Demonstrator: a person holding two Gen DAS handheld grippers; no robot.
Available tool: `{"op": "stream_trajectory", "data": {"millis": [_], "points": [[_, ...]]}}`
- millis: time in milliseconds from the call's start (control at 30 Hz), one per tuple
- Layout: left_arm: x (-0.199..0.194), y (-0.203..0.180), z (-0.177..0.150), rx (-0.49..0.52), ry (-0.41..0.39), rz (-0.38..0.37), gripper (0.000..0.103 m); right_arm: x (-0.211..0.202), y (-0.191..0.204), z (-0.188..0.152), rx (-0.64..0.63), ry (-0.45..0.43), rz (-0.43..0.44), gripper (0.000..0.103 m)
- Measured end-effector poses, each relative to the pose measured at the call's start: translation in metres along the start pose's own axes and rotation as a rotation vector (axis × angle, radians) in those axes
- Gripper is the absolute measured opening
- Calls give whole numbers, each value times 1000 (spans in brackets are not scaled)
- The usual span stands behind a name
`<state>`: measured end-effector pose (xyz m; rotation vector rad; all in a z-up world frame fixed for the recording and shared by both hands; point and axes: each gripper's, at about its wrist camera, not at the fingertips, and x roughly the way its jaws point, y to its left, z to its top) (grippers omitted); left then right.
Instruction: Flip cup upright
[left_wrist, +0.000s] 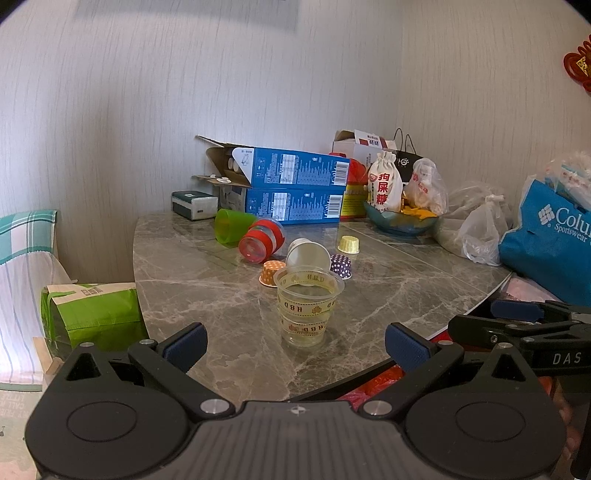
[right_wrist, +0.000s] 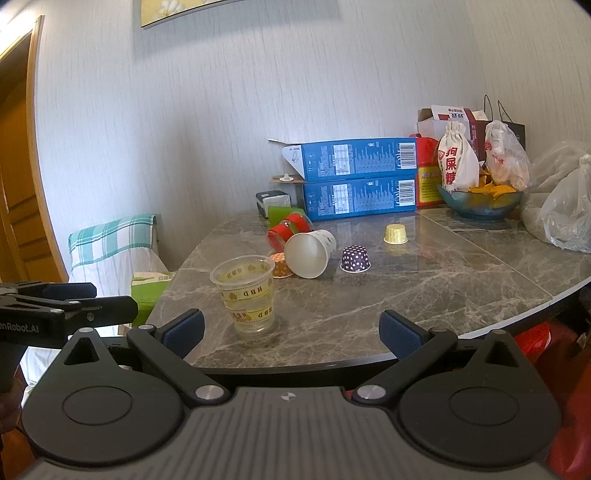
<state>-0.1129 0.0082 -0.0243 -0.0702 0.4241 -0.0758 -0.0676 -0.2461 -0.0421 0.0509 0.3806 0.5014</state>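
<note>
A clear plastic cup (left_wrist: 307, 306) with yellow printed bands stands upright near the front of the marble table (left_wrist: 207, 280); it also shows in the right wrist view (right_wrist: 246, 293). A white paper cup (left_wrist: 308, 254) lies on its side behind it, mouth toward me (right_wrist: 309, 253). A red-banded clear cup (left_wrist: 260, 242) and a green cup (left_wrist: 232, 225) also lie on their sides. My left gripper (left_wrist: 295, 349) is open and empty just short of the clear cup. My right gripper (right_wrist: 291, 332) is open and empty at the table's front edge.
Small cupcake liners stand on the table: orange (left_wrist: 271, 272), purple dotted (right_wrist: 355, 259), gold (right_wrist: 395, 234). Blue boxes (right_wrist: 360, 181), a bowl with bags (right_wrist: 480, 205), plastic bags (right_wrist: 565, 214) and a blue Columbia bag (left_wrist: 554, 236) line the back and right. A chair (right_wrist: 110, 247) stands to the left.
</note>
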Motion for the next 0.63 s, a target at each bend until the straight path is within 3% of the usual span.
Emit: {"op": "stream_trajectory", "data": {"millis": [633], "points": [[0,-3,-1,0,-4,-8,103,2,-1,-1,3,8,2,102]]}}
